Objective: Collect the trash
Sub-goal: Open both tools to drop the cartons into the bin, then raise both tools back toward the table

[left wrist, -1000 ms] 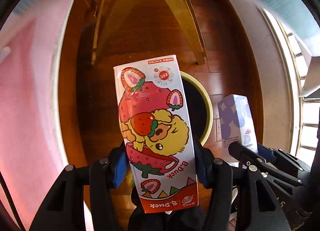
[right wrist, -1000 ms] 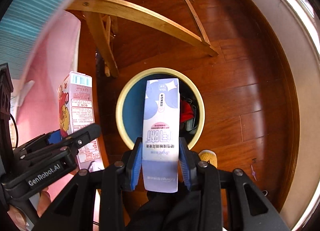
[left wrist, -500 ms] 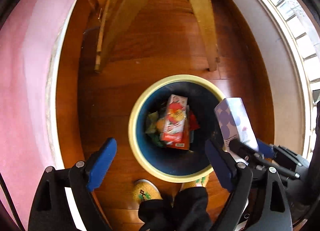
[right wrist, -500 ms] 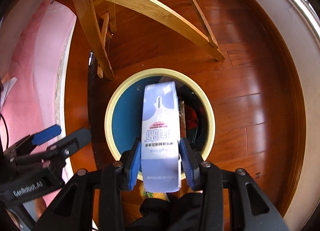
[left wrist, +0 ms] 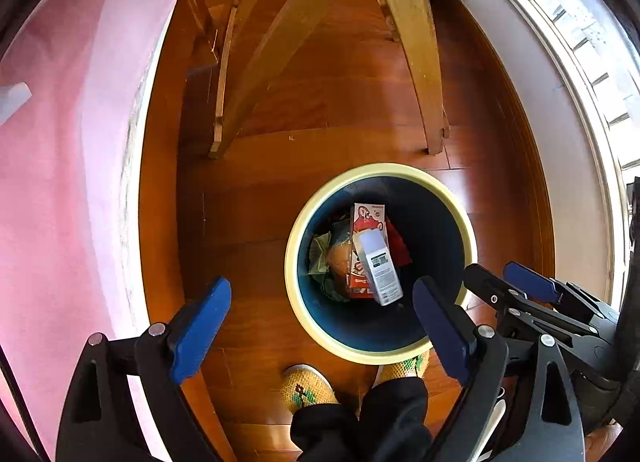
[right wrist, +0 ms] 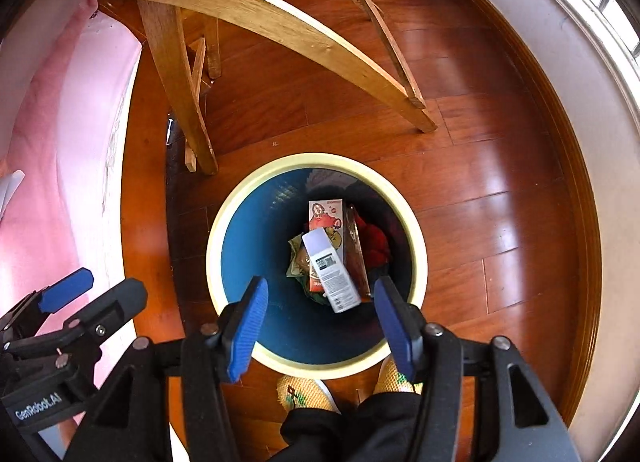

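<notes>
A round bin with a cream rim (left wrist: 294, 294) (right wrist: 214, 286) and dark blue inside stands on the wood floor. Inside it lie a red strawberry carton (left wrist: 368, 218) (right wrist: 326, 214) and a pale purple carton (left wrist: 378, 266) (right wrist: 330, 270) on top of it, with other wrappers. My left gripper (left wrist: 322, 326) is open and empty above the bin's left front rim. My right gripper (right wrist: 320, 320) is open and empty over the bin's front. Each gripper shows in the other's view: the right (left wrist: 520, 290), the left (right wrist: 80, 302).
Curved wooden chair legs (left wrist: 416, 62) (right wrist: 280, 30) stand just behind the bin. A pink cloth (left wrist: 60, 182) (right wrist: 48, 182) hangs at the left. A white wall and window (left wrist: 580, 102) curve along the right. The person's slippered feet (left wrist: 308, 386) (right wrist: 304, 394) are at the bin's front.
A second ago each gripper held a carton. The left one opened first and dropped the strawberry carton; then the right opened and the purple carton fell into the bin on top.
</notes>
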The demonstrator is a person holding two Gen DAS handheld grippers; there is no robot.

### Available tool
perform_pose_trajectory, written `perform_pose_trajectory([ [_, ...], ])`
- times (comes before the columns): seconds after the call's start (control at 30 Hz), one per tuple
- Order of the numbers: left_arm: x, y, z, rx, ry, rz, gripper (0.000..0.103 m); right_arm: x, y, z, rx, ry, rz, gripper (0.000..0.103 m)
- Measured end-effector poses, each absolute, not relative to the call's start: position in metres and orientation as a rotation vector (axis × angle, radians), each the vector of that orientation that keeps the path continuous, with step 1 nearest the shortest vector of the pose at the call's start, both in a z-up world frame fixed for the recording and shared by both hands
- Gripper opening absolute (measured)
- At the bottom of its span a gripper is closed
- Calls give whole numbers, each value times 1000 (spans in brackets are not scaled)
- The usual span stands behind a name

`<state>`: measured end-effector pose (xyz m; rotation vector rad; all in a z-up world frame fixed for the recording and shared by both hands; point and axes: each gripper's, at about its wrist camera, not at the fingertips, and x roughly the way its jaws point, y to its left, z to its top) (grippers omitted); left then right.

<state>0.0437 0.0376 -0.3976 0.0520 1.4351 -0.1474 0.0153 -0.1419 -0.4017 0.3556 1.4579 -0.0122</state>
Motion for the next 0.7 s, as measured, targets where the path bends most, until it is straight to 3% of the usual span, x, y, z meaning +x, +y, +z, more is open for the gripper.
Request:
perform_pose_trajectory([
  [0.4, 34, 33, -339, 102, 1378, -149, 91, 14, -139, -351, 378, 1444, -4, 56],
  [0.7, 28, 32, -249, 100, 1311, -163, 91, 10, -146, -267, 381, 1406, -17, 56],
])
